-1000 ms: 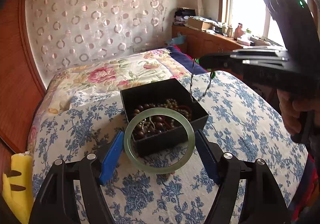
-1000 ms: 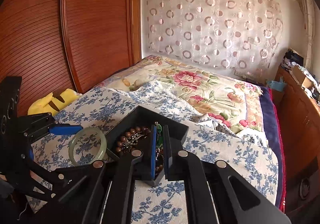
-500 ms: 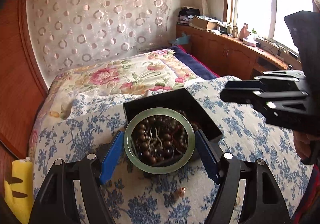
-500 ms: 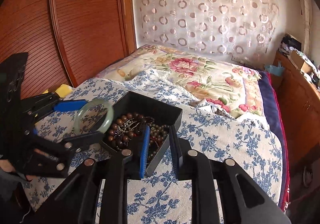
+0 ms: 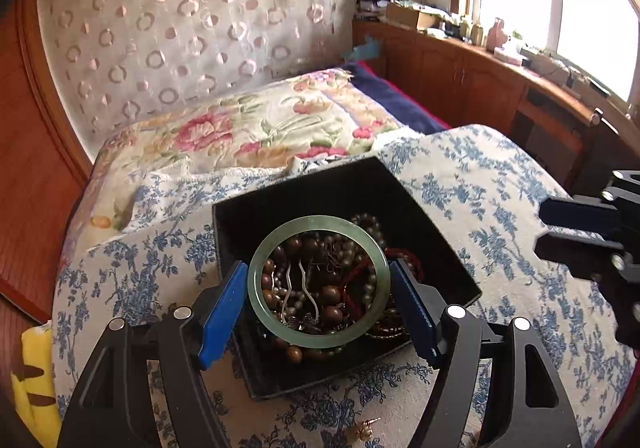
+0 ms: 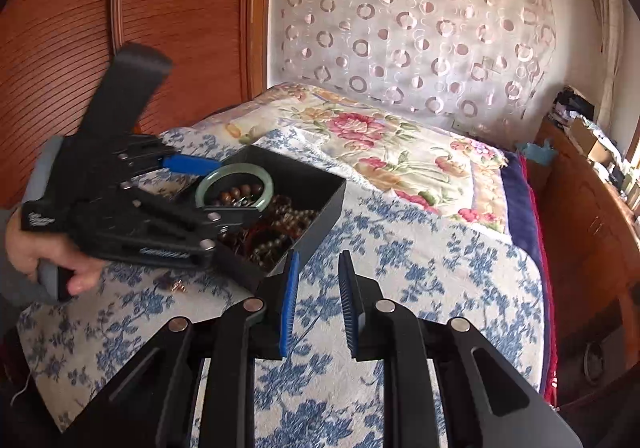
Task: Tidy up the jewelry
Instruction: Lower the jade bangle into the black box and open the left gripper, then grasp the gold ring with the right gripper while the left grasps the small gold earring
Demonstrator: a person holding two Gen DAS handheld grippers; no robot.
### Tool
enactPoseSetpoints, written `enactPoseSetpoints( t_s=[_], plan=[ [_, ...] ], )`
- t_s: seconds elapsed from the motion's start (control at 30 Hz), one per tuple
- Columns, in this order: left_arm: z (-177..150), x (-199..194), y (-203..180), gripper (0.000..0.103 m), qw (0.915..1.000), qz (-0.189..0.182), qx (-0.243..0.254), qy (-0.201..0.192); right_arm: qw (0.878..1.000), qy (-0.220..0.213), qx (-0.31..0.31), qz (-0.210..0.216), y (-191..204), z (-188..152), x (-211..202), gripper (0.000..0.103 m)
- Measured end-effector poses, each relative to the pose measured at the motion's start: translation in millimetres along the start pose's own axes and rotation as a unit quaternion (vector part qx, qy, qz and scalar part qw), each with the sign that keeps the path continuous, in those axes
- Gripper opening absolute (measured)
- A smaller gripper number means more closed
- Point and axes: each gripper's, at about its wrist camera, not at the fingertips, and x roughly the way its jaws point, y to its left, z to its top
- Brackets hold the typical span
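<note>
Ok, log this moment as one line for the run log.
left tongs: shut on jade bangle, held over black box | right tongs: open, empty | small earring: on bedspread

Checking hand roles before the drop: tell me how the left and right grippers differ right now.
The left gripper is spread wide, gripping the green bangle; the right gripper is open and holds nothing. The left hangs over the black box; the right sits beside it, over the floral quilt. Both have blue pads.
</note>
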Motion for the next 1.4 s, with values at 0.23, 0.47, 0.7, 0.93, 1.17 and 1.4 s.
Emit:
enactPoseSetpoints(
  t_s=[0.23, 0.47, 0.7, 0.93, 1.17, 1.4],
  plan=[
    [-1, -1, -5, 0.077, 1.0000, 0.002, 0.004, -0.001, 1.000, -0.005, 0.006, 0.021, -1, -11, -8, 0.022],
    [-8, -29, 2, 0.078, 0.9997, -0.002, -0.007, -0.023, 0.999, -0.018, 0.008, 0.031, 9, -22, -21, 0.022],
    [-35, -68, 3, 0.078, 0.9991, 0.004, 0.001, -0.042, 0.999, -0.006, 0.007, 0.051, 32, -44, -20, 0.025],
    [-57, -90, 5, 0.078, 0.9987, -0.005, -0.003, -0.050, 0.997, 0.031, 0.010, 0.073, 55, -69, -3, 0.026],
    [-83, -92, 10, 0.078, 0.9992, -0.013, -0.014, -0.036, 0.995, 0.056, -0.003, 0.085, 74, -85, 8, 0.044],
    [-103, -72, 9, 0.078, 0.9999, -0.012, -0.012, -0.001, 0.994, 0.078, -0.039, 0.072, 90, -86, 15, 0.044]
  ],
)
